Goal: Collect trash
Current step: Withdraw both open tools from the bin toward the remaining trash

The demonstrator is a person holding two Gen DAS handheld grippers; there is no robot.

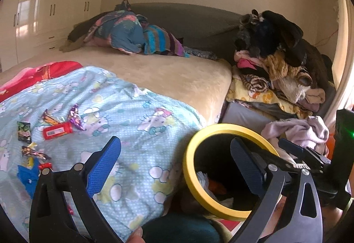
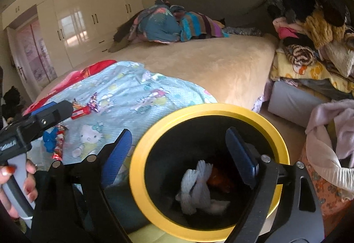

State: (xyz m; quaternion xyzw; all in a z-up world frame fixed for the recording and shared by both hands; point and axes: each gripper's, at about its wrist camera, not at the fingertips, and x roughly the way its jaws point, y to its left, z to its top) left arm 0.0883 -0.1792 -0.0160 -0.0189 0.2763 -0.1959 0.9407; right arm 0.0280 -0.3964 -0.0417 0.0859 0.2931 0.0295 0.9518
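Step in hand: drop done, both grippers empty. Left gripper jaws wide apart. Right gripper jaws apart above bin; white wad lies inside. Wrappers and red tube lie on blue bedsheet. Next, you swing back to bed, line jaws up on one wrapper.
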